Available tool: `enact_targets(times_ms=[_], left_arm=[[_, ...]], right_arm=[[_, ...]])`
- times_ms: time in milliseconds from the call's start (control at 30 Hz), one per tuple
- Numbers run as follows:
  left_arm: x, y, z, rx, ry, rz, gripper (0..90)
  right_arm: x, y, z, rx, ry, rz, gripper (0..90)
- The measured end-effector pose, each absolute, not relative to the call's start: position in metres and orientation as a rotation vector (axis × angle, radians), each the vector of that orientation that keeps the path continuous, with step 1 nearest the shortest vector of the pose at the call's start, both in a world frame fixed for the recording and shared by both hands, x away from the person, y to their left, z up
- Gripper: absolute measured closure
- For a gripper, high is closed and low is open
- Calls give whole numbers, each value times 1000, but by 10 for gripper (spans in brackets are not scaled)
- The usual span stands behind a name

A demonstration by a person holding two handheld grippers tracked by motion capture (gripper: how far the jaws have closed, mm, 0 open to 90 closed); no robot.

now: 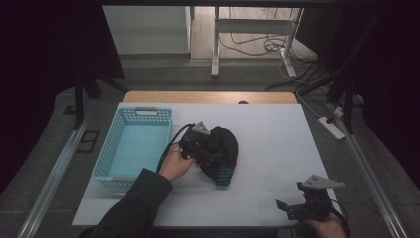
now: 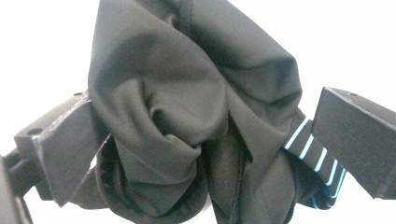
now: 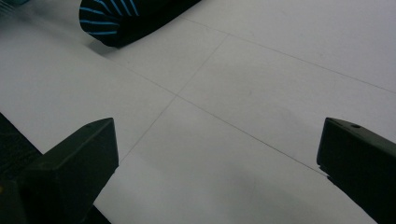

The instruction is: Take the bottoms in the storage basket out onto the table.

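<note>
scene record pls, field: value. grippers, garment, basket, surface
left gripper: jaws spread either side of the bunched black garment; cloth fills the gap, not visibly clamped
right gripper: open, nothing between the jaws, low over the white surface at the near right corner
garment: black fabric with a blue-striped end, crumpled near the table's middle
basket: light blue, slotted walls, nothing visible inside, left of the garment
garment vs basket: apart, garment on the surface, not in the basket

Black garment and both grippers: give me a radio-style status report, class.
Left gripper around black garment, jaws wide. Right gripper open, idle at near edge. Basket left, path clear.
</note>
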State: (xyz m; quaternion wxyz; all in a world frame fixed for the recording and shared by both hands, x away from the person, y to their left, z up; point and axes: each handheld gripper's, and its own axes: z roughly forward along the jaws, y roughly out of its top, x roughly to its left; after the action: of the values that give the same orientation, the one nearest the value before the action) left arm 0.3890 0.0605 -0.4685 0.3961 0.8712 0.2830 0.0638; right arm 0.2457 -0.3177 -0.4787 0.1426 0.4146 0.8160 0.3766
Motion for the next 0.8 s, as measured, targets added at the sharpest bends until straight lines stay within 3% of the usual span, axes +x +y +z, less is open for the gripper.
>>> enact_targets(times_ms=[800], left_arm=[[379, 75, -452, 2142, 717, 222, 0]], right_arm=[[245, -317, -479, 1182, 2363, 1084, 0]])
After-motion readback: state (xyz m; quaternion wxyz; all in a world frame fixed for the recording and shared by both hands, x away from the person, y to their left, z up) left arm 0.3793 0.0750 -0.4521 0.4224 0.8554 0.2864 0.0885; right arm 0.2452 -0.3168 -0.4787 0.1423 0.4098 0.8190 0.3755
